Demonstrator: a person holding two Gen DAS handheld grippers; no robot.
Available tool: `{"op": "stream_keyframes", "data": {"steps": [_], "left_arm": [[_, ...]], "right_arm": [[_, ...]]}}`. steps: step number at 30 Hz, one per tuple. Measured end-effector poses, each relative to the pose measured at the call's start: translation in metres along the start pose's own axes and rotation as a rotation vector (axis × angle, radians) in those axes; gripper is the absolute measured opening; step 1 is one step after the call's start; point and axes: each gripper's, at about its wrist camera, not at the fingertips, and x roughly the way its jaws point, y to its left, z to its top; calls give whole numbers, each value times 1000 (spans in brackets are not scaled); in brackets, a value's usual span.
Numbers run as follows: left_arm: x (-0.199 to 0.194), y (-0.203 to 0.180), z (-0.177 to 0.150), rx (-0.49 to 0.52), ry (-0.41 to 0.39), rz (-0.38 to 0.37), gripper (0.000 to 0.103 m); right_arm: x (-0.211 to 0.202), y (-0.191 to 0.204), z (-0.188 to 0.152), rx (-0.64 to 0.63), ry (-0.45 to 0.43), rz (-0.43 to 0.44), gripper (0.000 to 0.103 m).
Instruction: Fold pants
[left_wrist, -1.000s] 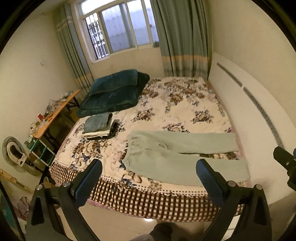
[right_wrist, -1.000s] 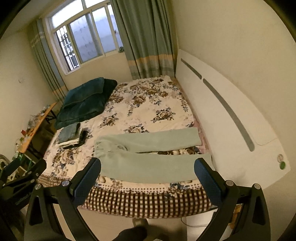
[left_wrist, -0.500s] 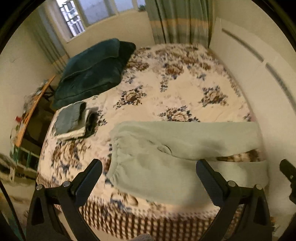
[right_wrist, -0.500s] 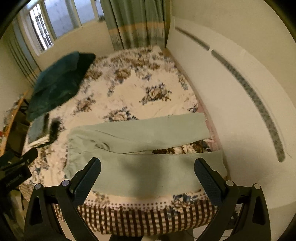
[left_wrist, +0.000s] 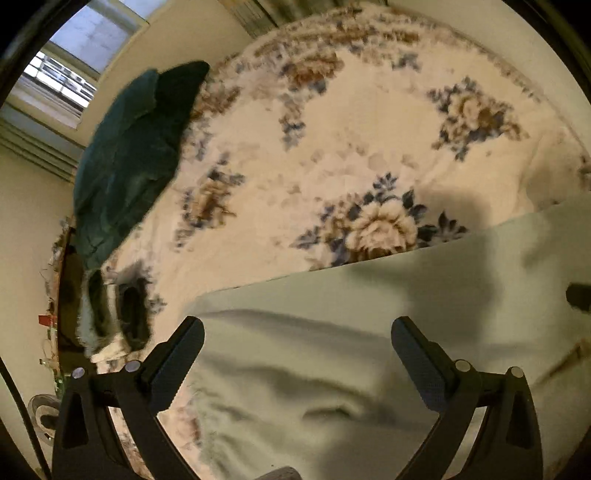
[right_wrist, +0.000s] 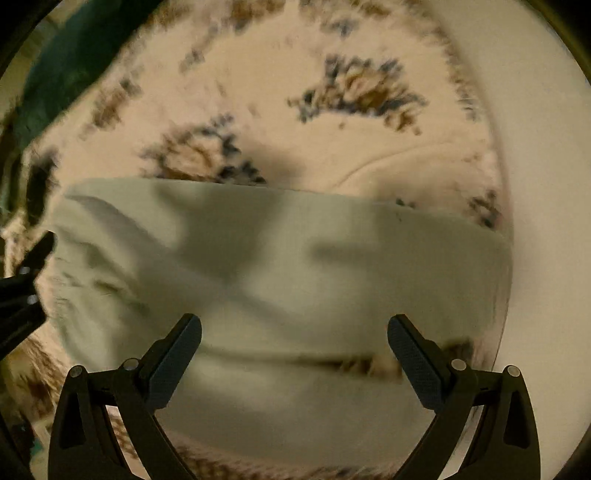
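Pale green pants (left_wrist: 369, 332) lie flat on the floral bedspread (left_wrist: 351, 129), legs side by side running right. My left gripper (left_wrist: 297, 363) is open and empty, close above the waistband end. My right gripper (right_wrist: 294, 360) is open and empty, close above the legs of the pants (right_wrist: 295, 258), near the gap between them. The left gripper's tip shows at the left edge of the right wrist view (right_wrist: 22, 284). The right wrist view is blurred by motion.
A dark green folded blanket (left_wrist: 129, 158) lies at the bed's far left. A small stack of folded clothes (left_wrist: 110, 314) sits left of the pants. The white headboard (right_wrist: 546, 184) borders the bed on the right. A window (left_wrist: 85, 40) is beyond.
Both grippers have moved forward and down from standing height at the bed's foot to close above the pants. Both stay open.
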Motion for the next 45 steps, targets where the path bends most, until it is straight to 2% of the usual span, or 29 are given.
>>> {"op": "stream_keyframes", "data": {"steps": [4, 6, 8, 11, 12, 14, 15, 16, 18, 23, 26, 28, 29, 30, 31, 32, 33, 35, 39, 43, 45], "left_arm": [[52, -21, 17, -9, 46, -35, 103], [73, -30, 22, 5, 66, -48, 103], [89, -37, 25, 28, 75, -61, 103], [105, -42, 24, 72, 72, -85, 103], [108, -42, 24, 90, 69, -91, 102], [112, -43, 22, 160, 52, -103, 102], [112, -44, 21, 186, 43, -102, 102], [112, -43, 22, 219, 31, -97, 102], [108, -45, 22, 288, 3, -109, 102], [90, -52, 29, 458, -49, -183, 102], [89, -63, 32, 572, -36, -249, 102], [91, -74, 34, 649, -21, -288, 101], [93, -78, 34, 669, -18, -301, 88], [96, -82, 34, 685, -11, -321, 62], [100, -87, 33, 696, 14, -355, 47], [104, -91, 34, 701, 44, -383, 28], [106, -94, 33, 707, 58, -409, 15], [104, -97, 31, 710, 35, -403, 13], [84, -82, 20, 601, -14, -421, 11], [37, -61, -15, 501, -72, -431, 11], [13, -49, -43, 423, -66, -435, 11]], "right_arm": [[76, 1, 61, -194, 107, -72, 102], [100, 6, 66, -294, 167, -117, 102], [133, 21, 82, -468, 233, -193, 102], [169, 41, 90, -689, 274, -243, 96], [175, 44, 90, -722, 281, -238, 92], [182, 45, 90, -732, 317, -154, 68], [180, 45, 90, -720, 314, -125, 48], [170, 47, 84, -733, 270, -112, 32], [153, 48, 69, -772, 205, -129, 18], [98, 31, 29, -737, 52, -43, 14], [72, 22, 16, -694, -23, 4, 13], [73, 25, 7, -681, -44, 20, 13], [70, 25, 2, -663, -56, 22, 13], [59, 27, -5, -651, -56, 33, 13], [57, 29, -10, -642, -58, 44, 13], [52, 31, -15, -628, -66, 44, 13], [43, 38, -25, -616, -65, 50, 13], [42, 38, -23, -585, -70, 50, 13], [36, 33, -30, -504, -69, 66, 13], [21, 18, -47, -346, -55, 147, 13], [9, 13, -66, -273, -68, 196, 13]]}}
